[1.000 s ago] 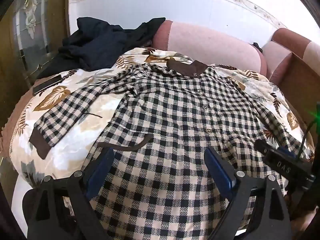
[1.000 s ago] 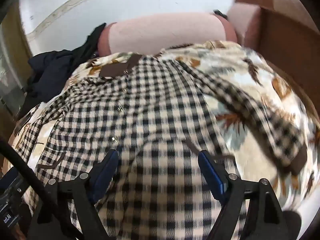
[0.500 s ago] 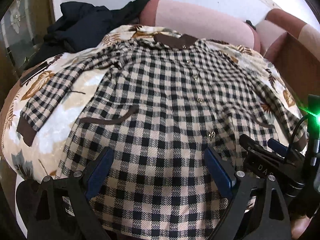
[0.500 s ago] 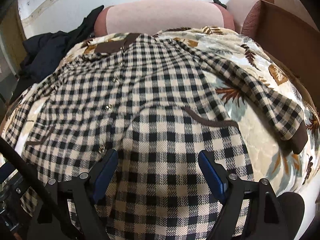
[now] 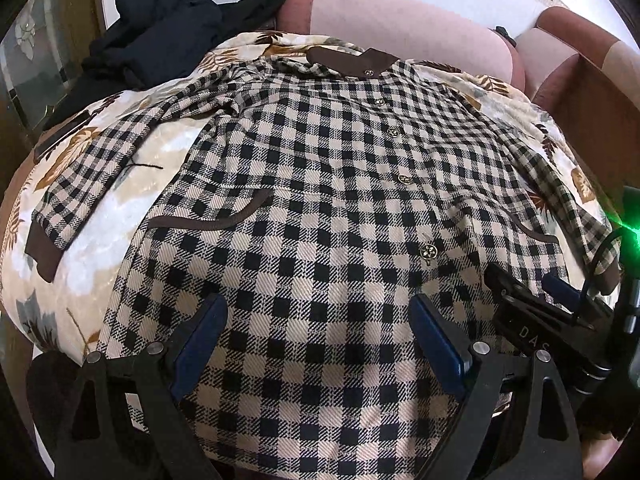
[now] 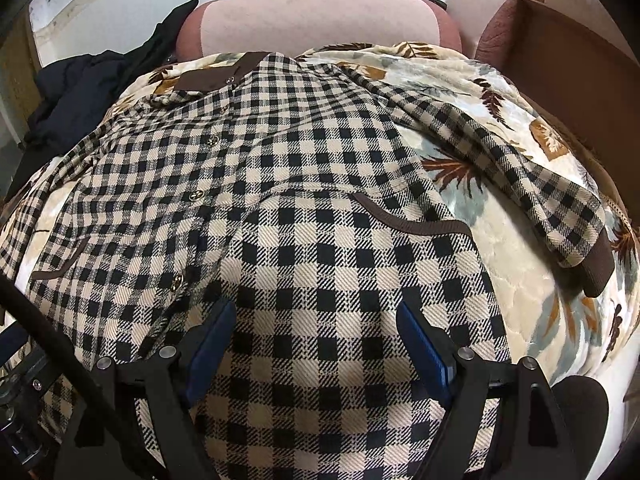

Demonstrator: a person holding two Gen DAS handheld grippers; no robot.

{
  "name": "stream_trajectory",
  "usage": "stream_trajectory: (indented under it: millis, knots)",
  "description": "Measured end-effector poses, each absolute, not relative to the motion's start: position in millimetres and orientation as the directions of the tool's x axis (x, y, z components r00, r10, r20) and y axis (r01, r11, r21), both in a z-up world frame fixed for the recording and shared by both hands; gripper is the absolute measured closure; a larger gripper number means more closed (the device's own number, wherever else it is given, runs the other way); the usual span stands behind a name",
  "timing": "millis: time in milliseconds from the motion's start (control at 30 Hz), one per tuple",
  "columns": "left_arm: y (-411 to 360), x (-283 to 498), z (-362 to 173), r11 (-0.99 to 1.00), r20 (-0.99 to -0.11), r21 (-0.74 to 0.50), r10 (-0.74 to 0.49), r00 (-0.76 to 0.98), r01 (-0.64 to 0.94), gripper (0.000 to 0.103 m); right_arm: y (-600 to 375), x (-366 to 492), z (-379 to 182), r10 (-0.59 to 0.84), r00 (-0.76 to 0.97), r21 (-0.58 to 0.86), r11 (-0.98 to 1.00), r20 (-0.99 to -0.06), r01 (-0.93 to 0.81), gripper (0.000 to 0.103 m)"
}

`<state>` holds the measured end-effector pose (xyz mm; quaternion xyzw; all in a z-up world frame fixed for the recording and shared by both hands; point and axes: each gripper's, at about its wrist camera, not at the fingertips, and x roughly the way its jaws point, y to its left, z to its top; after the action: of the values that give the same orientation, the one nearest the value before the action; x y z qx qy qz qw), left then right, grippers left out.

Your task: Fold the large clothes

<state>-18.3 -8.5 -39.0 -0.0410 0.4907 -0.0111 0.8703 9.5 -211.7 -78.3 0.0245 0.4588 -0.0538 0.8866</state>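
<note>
The left hand-held gripper (image 5: 320,340) has dropped closer to the hem of the checked coat (image 5: 340,200) over the last second, its blue pads spread wide with the cloth showing between them and nothing pinched. The right hand-held gripper (image 6: 316,344) has made the same descent on its side of the button row, jaws likewise spread and empty; in the left view its black body sits just beside the left one, low over the hem. Whether either pair of fingertips already touches the fabric cannot be told.

The coat itself has not shifted. It lies front up and buttoned on the leaf-print quilt (image 5: 120,216), brown collar (image 5: 352,62) at the far end toward the pink sofa back (image 5: 400,20), both sleeves spread outward with their brown cuffs (image 6: 596,268) resting on the quilt. A pile of dark clothes (image 5: 160,32) sits at the far left, apart from the coat.

The approach suggests that folding proper has not begun: the garment is only laid out, and both tools look set to take the bottom edge. A likely next step is to close on the hem at two points and carry it toward the collar, keeping the two grips level so the heavy cloth does not skew.
</note>
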Motion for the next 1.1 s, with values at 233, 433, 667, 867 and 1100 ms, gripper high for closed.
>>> stream_trajectory:
  millis: [233,433,667,867,1100]
  knots:
    - [-7.6,-18.5,-38.7,0.996,-0.852,-0.083,-0.060,0.520,-0.022,0.012,-210.8,8.4,-79.4,-0.078,0.586,-0.012,0.993,-0.807,0.116,0.017]
    - [-8.7,-19.0,-38.7,0.996,-0.852,-0.081,-0.056,0.521,-0.024,0.012,-209.4,5.7,-79.2,-0.087,0.590,-0.024,0.993,-0.803,0.113,0.017]
    - [-8.5,-19.6,-38.4,0.996,-0.852,-0.085,-0.060,0.520,-0.024,0.012,-208.6,4.0,-78.0,-0.089,0.590,-0.028,0.993,-0.803,0.111,0.017]
    - [-7.4,-19.4,-38.7,0.996,-0.852,-0.091,-0.066,0.520,-0.022,0.012,-207.8,2.5,-77.0,-0.084,0.586,-0.024,0.994,-0.806,0.110,0.017]
    - [-5.8,-20.7,-38.4,0.995,-0.851,-0.094,-0.068,0.520,-0.023,0.012,-207.6,0.9,-76.0,-0.087,0.588,-0.028,0.994,-0.804,0.109,0.017]
